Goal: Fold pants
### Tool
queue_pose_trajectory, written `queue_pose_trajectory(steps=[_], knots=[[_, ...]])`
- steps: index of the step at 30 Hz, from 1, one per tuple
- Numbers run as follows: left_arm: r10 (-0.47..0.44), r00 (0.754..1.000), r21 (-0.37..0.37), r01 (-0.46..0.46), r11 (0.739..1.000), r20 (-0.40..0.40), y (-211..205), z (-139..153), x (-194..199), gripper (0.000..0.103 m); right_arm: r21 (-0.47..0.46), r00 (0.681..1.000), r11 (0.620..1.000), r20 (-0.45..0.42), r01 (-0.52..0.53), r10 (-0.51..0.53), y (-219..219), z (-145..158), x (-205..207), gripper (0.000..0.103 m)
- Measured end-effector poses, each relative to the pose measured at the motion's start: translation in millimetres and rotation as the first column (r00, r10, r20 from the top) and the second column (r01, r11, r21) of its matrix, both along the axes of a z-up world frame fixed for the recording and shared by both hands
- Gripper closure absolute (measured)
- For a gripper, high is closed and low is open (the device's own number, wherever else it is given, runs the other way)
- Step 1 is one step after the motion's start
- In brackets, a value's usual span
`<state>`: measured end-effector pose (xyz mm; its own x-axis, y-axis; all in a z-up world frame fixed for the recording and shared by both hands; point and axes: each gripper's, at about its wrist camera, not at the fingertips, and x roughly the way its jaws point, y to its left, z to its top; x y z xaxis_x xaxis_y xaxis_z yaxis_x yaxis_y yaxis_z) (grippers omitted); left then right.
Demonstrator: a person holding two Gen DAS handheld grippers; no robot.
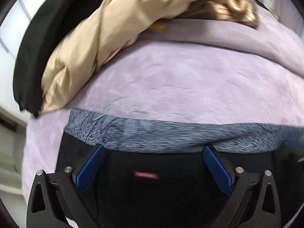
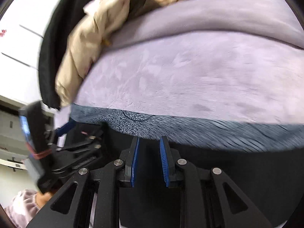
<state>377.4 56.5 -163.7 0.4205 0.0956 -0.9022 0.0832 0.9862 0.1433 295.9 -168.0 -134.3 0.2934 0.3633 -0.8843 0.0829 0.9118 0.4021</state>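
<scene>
Black pants [image 1: 152, 190] with a grey fleecy lining band [image 1: 171, 134] at the waist lie on a lilac blanket [image 1: 180, 87]. A small red label [image 1: 146, 175] shows inside the waist. My left gripper [image 1: 153, 150] is wide open over the waist, nothing between its blue pads [image 1: 89, 171]. In the right wrist view the same pants [image 2: 237, 171] and lining band [image 2: 209, 131] lie below my right gripper [image 2: 149, 140], whose blue pads [image 2: 135, 163] stand partly open with a narrow gap, holding nothing. The left gripper body [image 2: 62, 148] shows at the left there.
A beige puffer jacket [image 1: 91, 43] and a black garment [image 1: 32, 60] lie at the blanket's far left. Brown furry fabric [image 1: 231, 5] lies at the back. White wall panels [image 2: 20, 24] and shelves stand beyond the left edge. A hand in a lilac sleeve [image 2: 24, 205] shows low left.
</scene>
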Motion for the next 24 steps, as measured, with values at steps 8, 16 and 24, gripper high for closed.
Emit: queue_pose_trajectory(steps=[8,16,24], knots=[[0.172,0.985,-0.002,-0.172,0.985,-0.015,55,-3,30,0.000,-0.088,0.995,0.991,-0.008,0.100,-0.101,6,-23,42,0.072],[0.182,0.982,0.040,-0.181,0.983,-0.038,93,18,-2,0.000,-0.028,0.995,0.996,-0.026,0.090,-0.091,-29,14,-6,0.040],[0.010,0.992,-0.050,-0.017,0.999,-0.122,18,36,-82,0.000,-0.031,0.991,0.994,-0.080,0.103,-0.105,-49,33,-83,0.030]])
